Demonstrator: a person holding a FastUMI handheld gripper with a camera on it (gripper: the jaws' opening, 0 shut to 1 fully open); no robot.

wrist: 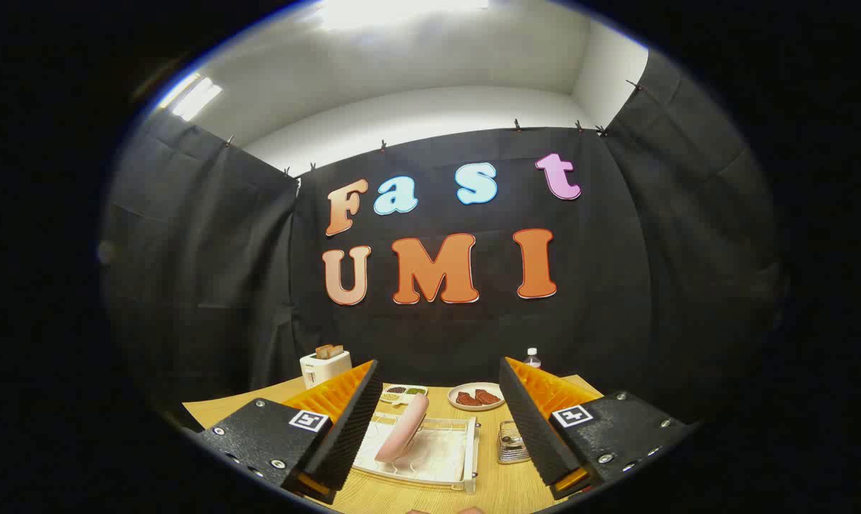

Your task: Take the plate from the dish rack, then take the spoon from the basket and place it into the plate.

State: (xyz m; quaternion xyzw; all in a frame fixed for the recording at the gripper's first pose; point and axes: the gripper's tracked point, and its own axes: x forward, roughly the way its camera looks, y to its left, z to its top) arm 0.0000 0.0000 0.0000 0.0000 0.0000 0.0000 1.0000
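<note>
Plate [402, 428] stands on edge in the rack [430, 464] on the tabletop [502, 489], between the wide, empty jaws of the gripper [437, 428]. Likely rigid, smooth and breakable; its upper rim looks the best hold.

The gripper [437, 428] stands with its fingers spread wide and nothing between them, above the dish rack [430, 457], where the pink plate [402, 428] stands on edge toward the rack's left side, leaving the right part of the rack open. Just right of the rack, beside the right finger, stands the wire basket [510, 442], with a narrow strip of bare table [487, 485] between the two. Beyond the rack, a tray of food [404, 392] and a dish of meat [476, 397] line the far edge, flanked by a toaster [323, 366] at left and a bottle [532, 357] at right.
</note>
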